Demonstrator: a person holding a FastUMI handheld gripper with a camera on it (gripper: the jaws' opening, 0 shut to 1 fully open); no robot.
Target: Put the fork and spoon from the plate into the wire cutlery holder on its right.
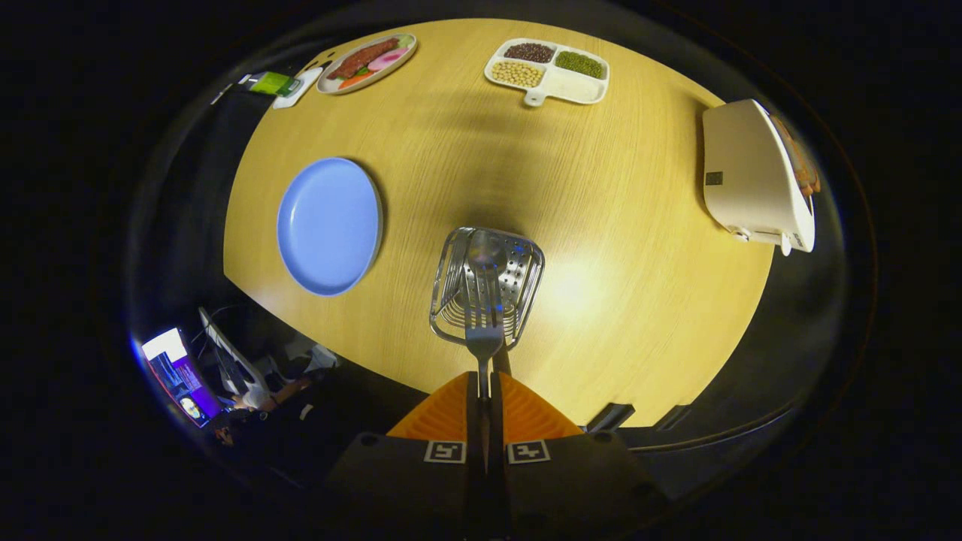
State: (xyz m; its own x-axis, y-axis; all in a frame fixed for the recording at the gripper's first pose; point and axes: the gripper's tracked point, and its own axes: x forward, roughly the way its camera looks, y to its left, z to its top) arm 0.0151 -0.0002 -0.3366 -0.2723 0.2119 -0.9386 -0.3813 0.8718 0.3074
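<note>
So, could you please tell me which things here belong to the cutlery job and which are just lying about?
Job: fork, pinched between the fingers; spoon in the holder; blue plate.
Lying about: bean tray, food plate, white appliance.

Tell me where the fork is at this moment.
In the gripper view the fork is clamped between the gripper fingers, tines down over the wire cutlery holder, right of the blue plate.

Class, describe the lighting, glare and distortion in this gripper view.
Gripper view: fisheye bends the table edge into a curve; a bright glare patch sits right of the cutlery holder; a soft shadow darkens the wood beyond it; the fork, pinched between the fingers, stays sharp.
</note>
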